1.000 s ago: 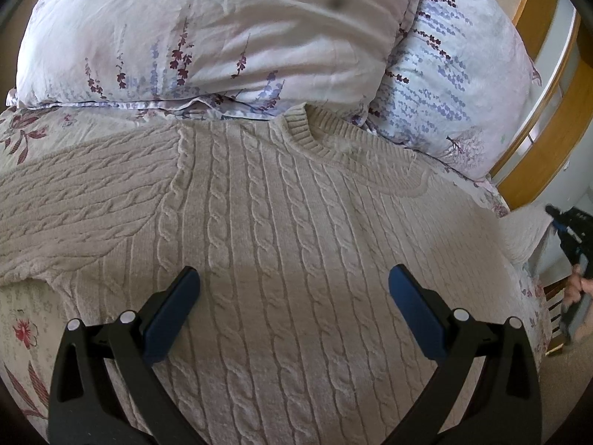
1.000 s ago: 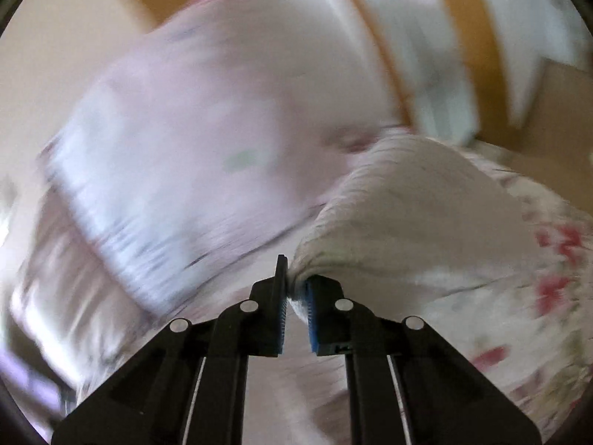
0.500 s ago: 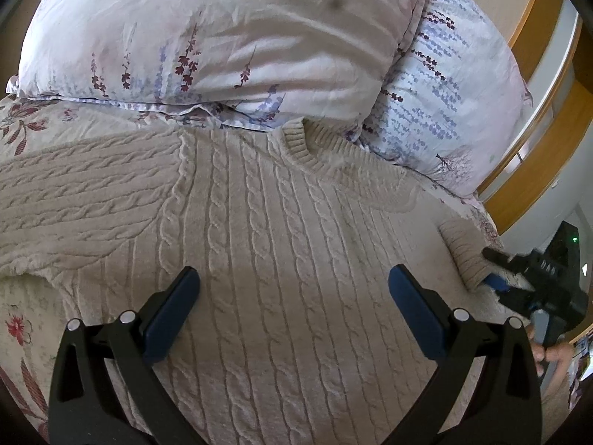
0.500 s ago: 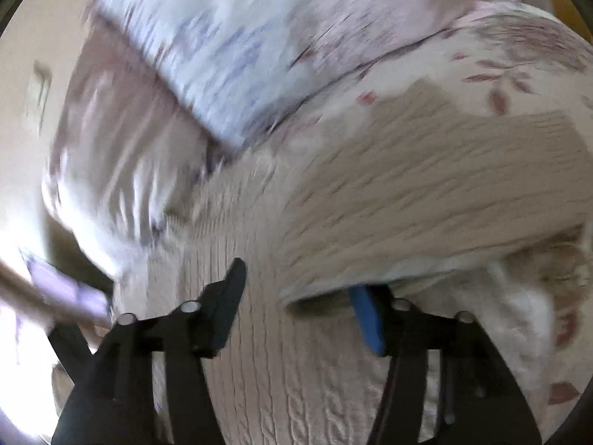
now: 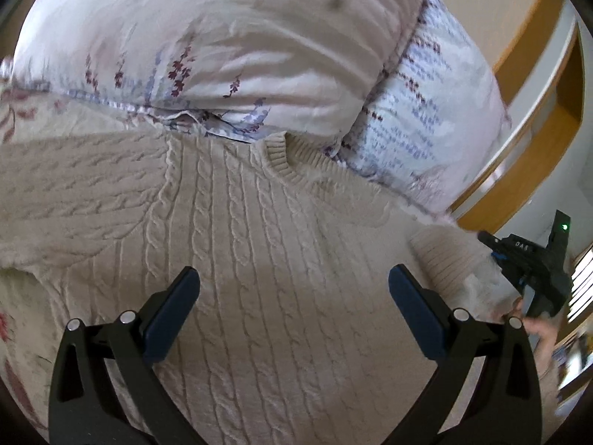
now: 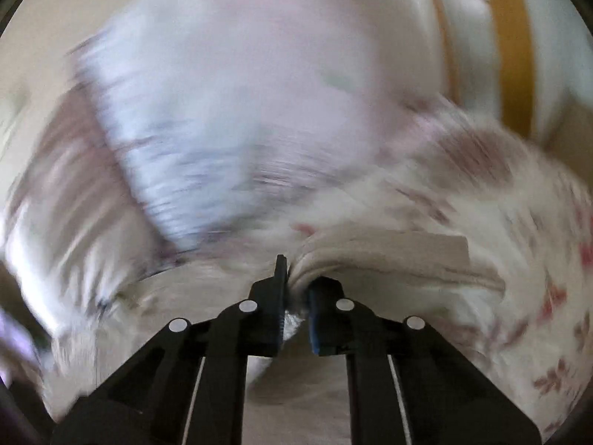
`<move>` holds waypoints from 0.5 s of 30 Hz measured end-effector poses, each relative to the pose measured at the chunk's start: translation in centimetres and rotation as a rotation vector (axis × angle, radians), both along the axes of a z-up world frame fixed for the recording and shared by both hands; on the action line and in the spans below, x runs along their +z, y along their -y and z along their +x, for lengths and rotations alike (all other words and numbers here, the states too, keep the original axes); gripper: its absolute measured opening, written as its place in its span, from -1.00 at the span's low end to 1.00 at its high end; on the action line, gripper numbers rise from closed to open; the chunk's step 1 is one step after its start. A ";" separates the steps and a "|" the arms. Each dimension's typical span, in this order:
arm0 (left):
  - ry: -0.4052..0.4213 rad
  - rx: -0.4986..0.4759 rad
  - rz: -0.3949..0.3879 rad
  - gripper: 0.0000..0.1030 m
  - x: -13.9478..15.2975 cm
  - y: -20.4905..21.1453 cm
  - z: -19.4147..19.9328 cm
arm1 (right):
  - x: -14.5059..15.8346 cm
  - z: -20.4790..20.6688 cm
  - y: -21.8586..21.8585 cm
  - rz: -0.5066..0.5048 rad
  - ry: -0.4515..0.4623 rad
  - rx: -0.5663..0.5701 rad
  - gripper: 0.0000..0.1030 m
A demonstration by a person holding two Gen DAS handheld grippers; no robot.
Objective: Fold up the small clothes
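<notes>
A cream cable-knit sweater (image 5: 237, 244) lies flat on the bed, neck toward the pillows, one sleeve stretched out to the left. My left gripper (image 5: 292, 293) hovers open over its chest with nothing between the fingers. At the right edge of the left wrist view my right gripper (image 5: 491, 250) meets the sweater's right sleeve (image 5: 448, 256), which is folded back on itself with its ribbed cuff showing. In the blurred right wrist view my right gripper (image 6: 294, 289) is shut on a bunch of that cream sleeve (image 6: 389, 256).
Two floral pillows (image 5: 229, 48) (image 5: 422, 122) lean at the head of the bed just beyond the collar. A floral sheet (image 5: 22, 111) covers the mattress. A wooden frame (image 5: 519, 59) runs along the right. A hand (image 5: 537, 330) holds the right gripper's handle.
The right gripper opened, then shut again on the sleeve and carried it inward over the sweater's right edge. The left gripper stayed open and tilted slightly.
</notes>
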State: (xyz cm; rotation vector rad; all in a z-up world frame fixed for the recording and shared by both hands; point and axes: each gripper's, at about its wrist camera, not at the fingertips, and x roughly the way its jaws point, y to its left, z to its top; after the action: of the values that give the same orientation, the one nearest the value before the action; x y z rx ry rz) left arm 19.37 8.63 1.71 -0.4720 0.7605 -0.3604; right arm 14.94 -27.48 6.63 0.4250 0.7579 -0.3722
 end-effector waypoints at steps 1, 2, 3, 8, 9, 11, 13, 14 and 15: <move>-0.002 -0.004 -0.049 0.97 -0.2 -0.4 0.0 | 0.4 0.6 -1.7 -0.025 0.007 0.064 -0.79; -0.005 -0.009 -0.078 0.97 -0.2 -0.6 0.0 | 0.5 1.5 -4.9 -0.053 -0.002 0.194 -0.79; -0.007 -0.015 -0.100 0.97 -0.3 -0.7 0.1 | 0.0 2.4 -7.7 -0.056 -0.030 0.309 -0.75; -0.009 -0.026 -0.137 0.96 -0.4 -1.0 0.1 | -5.4 3.9 -16.2 0.004 -0.244 0.657 -0.06; -0.010 -0.029 -0.136 0.96 -0.4 -1.1 0.1 | -6.0 3.6 -16.8 -0.009 -0.260 0.668 -0.04; -0.014 -0.035 -0.129 0.96 -0.5 -1.0 0.2 | -6.1 2.8 -16.6 0.013 -0.255 0.667 -0.04; -0.021 -0.038 -0.124 0.96 -0.5 -0.9 0.3 | -5.2 1.8 -15.1 0.066 -0.218 0.636 0.06; -0.026 -0.038 -0.123 0.96 -0.6 -0.8 0.3 | -4.6 1.4 -13.8 0.089 -0.208 0.600 0.10; -0.041 -0.040 -0.132 0.96 -0.7 -0.9 0.4 | -4.2 1.2 -13.0 0.115 -0.200 0.570 0.10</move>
State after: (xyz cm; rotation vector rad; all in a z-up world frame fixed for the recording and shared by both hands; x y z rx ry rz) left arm 19.76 9.49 0.97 -0.5900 0.7897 -0.4415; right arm 16.16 -14.49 2.43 0.2635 1.0595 0.1675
